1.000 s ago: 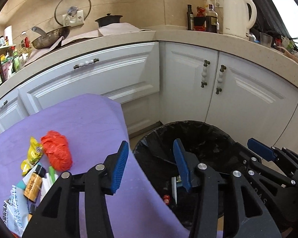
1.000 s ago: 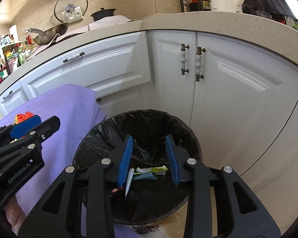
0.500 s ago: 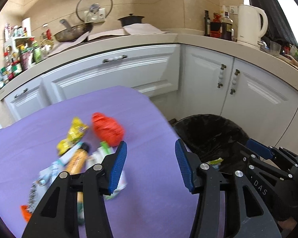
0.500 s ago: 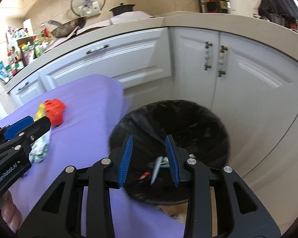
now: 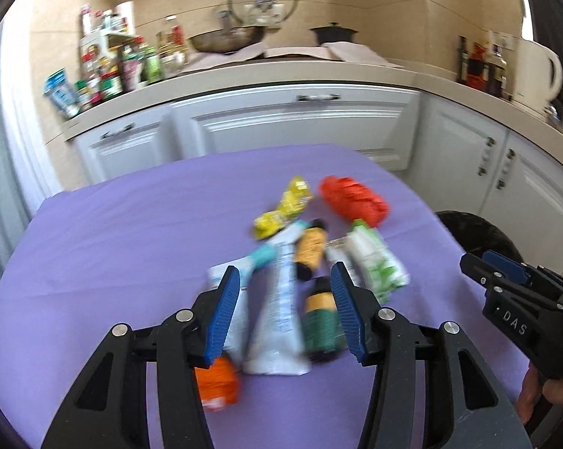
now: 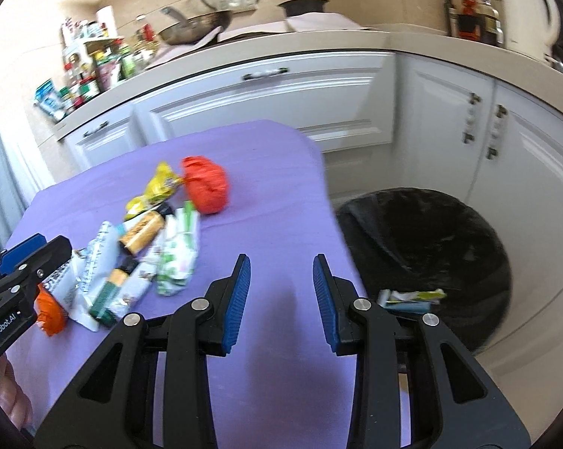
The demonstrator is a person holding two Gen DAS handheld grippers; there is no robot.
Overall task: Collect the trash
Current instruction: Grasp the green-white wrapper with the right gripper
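Trash lies in a pile on the purple-covered table [image 5: 94, 262]: a red crumpled bag [image 5: 352, 196], a yellow wrapper [image 5: 285, 209], a white pouch [image 5: 277, 321], a green bottle [image 5: 319, 321], a green-white packet [image 5: 375, 262] and an orange packet [image 5: 218, 381]. My left gripper [image 5: 283, 299] hovers open over the pouch and bottle and grips nothing. My right gripper [image 6: 281, 292] is open and empty over bare cloth near the table's right edge. The black-lined bin [image 6: 423, 232] stands on the floor to the right, with wrappers [image 6: 412, 295] inside.
White kitchen cabinets [image 5: 300, 127] run behind the table. On their counter stand a kettle [image 5: 536, 71], a pan [image 5: 225, 39] and bottles [image 5: 109, 71]. A person's hand holds each gripper. The right gripper [image 5: 506, 273] shows at the left wrist view's right edge.
Both grippers have swung left, from over the bin to over the table. The trash pile now lies right under my left gripper. Neither jaw gap has changed.
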